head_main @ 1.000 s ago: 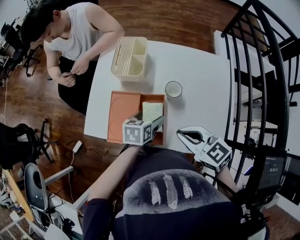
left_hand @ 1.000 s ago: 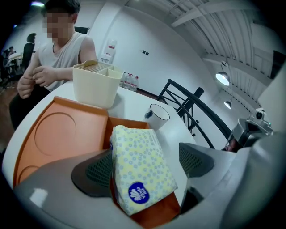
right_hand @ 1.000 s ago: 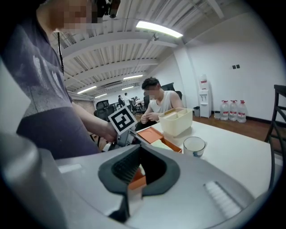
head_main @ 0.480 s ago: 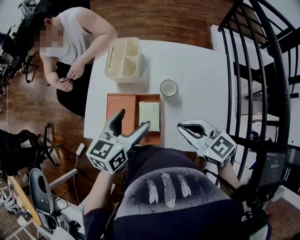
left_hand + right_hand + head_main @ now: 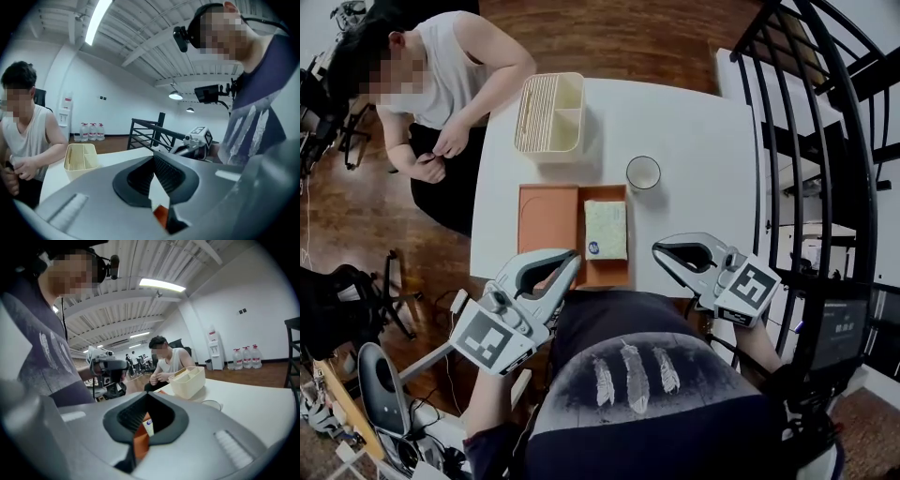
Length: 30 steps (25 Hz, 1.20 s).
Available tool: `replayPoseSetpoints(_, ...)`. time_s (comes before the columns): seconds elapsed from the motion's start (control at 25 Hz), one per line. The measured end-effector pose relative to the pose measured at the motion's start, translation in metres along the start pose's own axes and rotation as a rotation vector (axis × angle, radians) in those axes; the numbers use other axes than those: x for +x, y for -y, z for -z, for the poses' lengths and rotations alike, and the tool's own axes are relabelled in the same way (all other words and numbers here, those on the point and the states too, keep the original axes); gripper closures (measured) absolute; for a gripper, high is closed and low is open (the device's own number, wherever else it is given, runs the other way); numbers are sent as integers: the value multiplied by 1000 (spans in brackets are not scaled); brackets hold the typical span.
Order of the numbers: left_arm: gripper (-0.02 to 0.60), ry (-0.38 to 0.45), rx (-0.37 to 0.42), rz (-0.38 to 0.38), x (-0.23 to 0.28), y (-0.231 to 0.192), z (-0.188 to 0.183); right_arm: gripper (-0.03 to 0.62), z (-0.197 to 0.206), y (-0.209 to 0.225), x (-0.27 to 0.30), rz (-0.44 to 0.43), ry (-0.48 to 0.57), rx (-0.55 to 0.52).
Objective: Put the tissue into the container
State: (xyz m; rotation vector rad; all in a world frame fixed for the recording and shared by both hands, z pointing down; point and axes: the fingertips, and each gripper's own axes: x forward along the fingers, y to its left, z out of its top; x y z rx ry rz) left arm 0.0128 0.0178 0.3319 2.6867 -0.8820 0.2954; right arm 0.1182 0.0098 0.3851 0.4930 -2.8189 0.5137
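Note:
The tissue pack, pale green with a blue mark, lies flat in the right half of the orange tray. The cream container, with dividers inside, stands at the table's far left and also shows in the left gripper view. My left gripper hangs at the near table edge, just short of the tray, shut with nothing between its jaws. My right gripper is held at the near edge to the right of the tray, shut and empty. Past its jaws I see a strip of tray and the tissue pack.
An empty glass stands right of the tray's far corner. A person sits at the table's far left corner, hands together. A black railing runs along the right. The white table is bare on its right half.
My left gripper has drawn back from over the tray toward me and to the left, and its jaws have gone from wide open to shut. The right gripper has barely moved.

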Motion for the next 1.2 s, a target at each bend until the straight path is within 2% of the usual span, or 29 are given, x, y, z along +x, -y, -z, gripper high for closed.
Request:
replayPoseSetpoints(0.12,581,-46,35,4,4,3,17,591,-4,-7,7,8,4,-10)
replayPoseSetpoints(0.48,581,3,19,31,-23,-9,23,591,-17,-40,41,55,13,-34)
replayPoseSetpoints(0.64,581,4,42,57,-33,-16,24,591,-22,-50,53,71,7,-54)
replayPoseSetpoints(0.88,581,-7,81,94,-37,-14,23,591,-32,-62,57,86,37,-73)
replayPoseSetpoints(1.2,581,-25,119,114,-21,2,25,591,-35,-64,42,59,65,-87)
